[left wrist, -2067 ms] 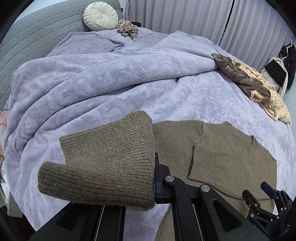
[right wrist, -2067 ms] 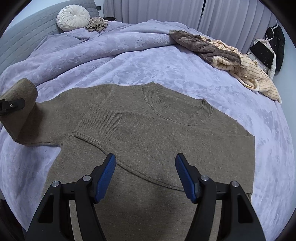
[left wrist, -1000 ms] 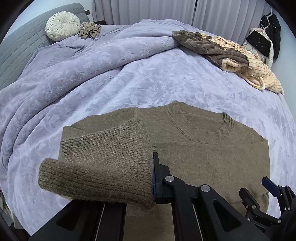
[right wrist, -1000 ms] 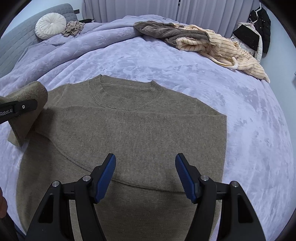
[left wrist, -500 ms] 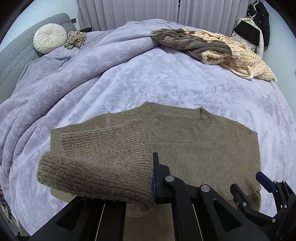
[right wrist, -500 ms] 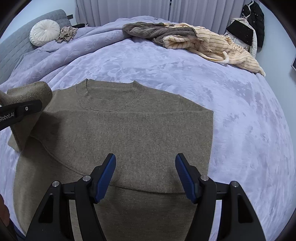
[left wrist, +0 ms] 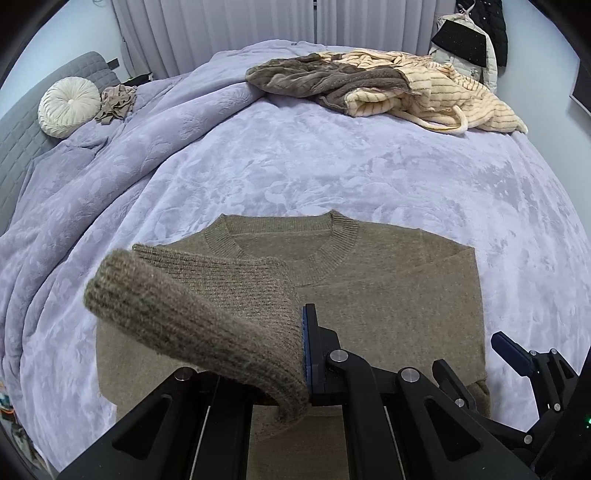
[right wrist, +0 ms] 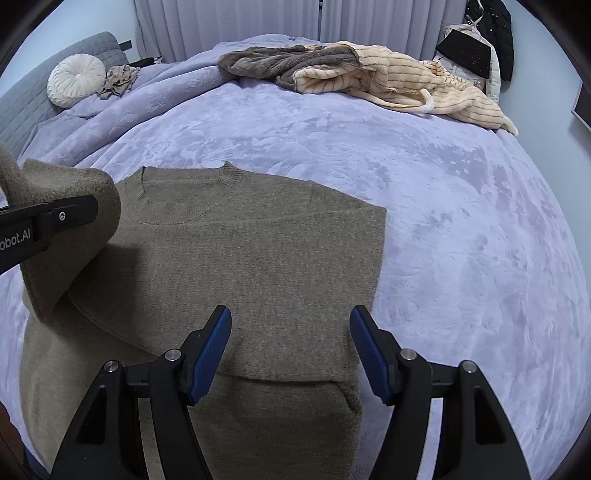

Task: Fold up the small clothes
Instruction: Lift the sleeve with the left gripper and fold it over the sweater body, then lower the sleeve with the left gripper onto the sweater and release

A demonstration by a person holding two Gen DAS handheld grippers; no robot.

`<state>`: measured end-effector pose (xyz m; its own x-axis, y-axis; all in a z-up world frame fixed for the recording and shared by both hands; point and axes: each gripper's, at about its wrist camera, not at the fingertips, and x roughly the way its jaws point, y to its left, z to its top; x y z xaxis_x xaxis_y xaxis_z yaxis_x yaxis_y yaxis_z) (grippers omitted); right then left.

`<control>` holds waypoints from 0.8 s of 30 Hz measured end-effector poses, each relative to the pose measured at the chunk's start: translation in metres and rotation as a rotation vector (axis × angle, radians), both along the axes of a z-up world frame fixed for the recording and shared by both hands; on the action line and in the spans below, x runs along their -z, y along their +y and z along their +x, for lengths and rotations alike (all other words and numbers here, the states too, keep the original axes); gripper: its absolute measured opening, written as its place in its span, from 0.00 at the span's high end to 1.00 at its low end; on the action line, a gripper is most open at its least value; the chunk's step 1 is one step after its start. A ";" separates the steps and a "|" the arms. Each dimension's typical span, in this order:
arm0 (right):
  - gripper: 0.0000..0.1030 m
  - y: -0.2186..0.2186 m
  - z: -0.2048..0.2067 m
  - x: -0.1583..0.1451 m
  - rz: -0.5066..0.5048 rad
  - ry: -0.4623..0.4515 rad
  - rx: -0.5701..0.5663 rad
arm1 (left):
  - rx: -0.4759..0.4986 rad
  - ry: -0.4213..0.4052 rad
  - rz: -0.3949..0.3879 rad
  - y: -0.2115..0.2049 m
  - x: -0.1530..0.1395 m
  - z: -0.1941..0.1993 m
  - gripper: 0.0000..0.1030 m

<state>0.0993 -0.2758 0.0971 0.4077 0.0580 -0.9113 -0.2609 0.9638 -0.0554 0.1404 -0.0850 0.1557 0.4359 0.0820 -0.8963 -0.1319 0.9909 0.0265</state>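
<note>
An olive-brown knit sweater [left wrist: 391,295] lies flat on the lavender bedspread, collar away from me; it also shows in the right wrist view [right wrist: 258,258]. My left gripper [left wrist: 299,354] is shut on the sweater's ribbed sleeve cuff [left wrist: 192,314] and holds it raised above the sweater's left side; the cuff hides the left finger. In the right wrist view the held cuff [right wrist: 70,199] sits at the far left. My right gripper [right wrist: 290,350] is open and empty, hovering over the sweater's lower middle; it shows at the lower right of the left wrist view [left wrist: 524,358].
A pile of brown and cream striped clothes [left wrist: 388,88] lies at the bed's far side. A round white cushion [left wrist: 68,107] and a small beige cloth [left wrist: 118,101] sit by the grey headboard [left wrist: 22,122]. Dark garments [left wrist: 476,33] hang at the far right.
Both grippers have swung rightward around the bed. My left gripper has carried the sleeve cuff inward over the sweater's body. The right gripper stayed open.
</note>
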 end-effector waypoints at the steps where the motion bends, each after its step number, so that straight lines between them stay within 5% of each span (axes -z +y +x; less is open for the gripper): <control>1: 0.32 -0.003 0.001 0.000 0.002 -0.001 0.002 | 0.007 0.000 0.002 -0.005 -0.001 0.001 0.93; 24: 0.32 -0.052 0.004 0.012 0.048 0.002 0.076 | 0.051 0.070 -0.024 -0.068 0.038 0.037 0.93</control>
<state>0.1038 -0.3278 0.0853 0.4110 0.0711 -0.9089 -0.1871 0.9823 -0.0078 0.1776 -0.1529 0.1177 0.3752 0.0390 -0.9261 -0.0796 0.9968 0.0097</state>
